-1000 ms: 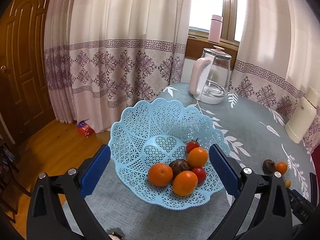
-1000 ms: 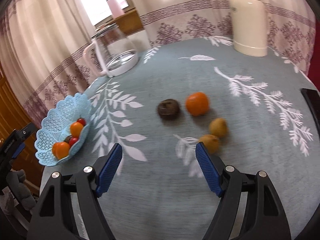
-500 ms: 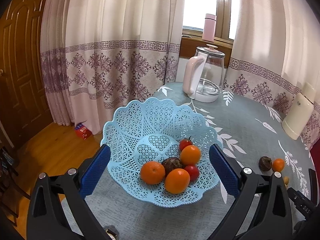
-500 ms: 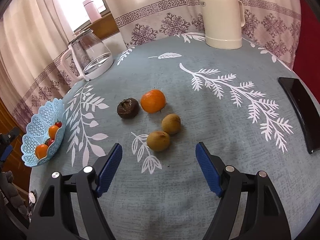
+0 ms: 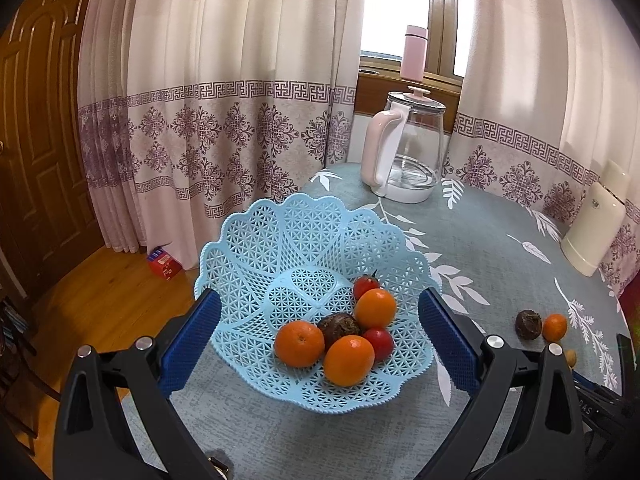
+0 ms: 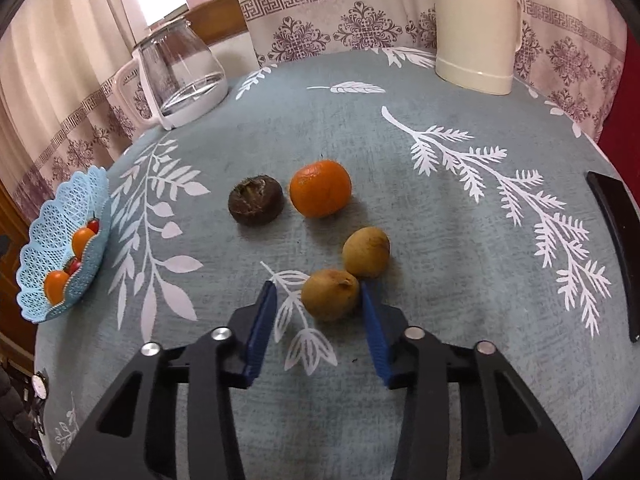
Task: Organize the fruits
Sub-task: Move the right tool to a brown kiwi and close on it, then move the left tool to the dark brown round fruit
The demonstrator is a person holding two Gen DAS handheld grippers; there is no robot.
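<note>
Right gripper (image 6: 318, 300) is now narrowed and lowered around the near kiwi (image 6: 330, 294) on the tablecloth (image 6: 460, 240); contact cannot be told. Left gripper (image 5: 318, 340) is held wide apart, straddling the blue basket (image 5: 280, 240) of fruit.

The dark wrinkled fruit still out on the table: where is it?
In the right wrist view, the dark wrinkled fruit lies mid-table, just left of the loose orange, beyond the two brown fruits.

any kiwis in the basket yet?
No, the blue basket holds only oranges, tomatoes and one dark fruit; both kiwis lie on the table.
</note>
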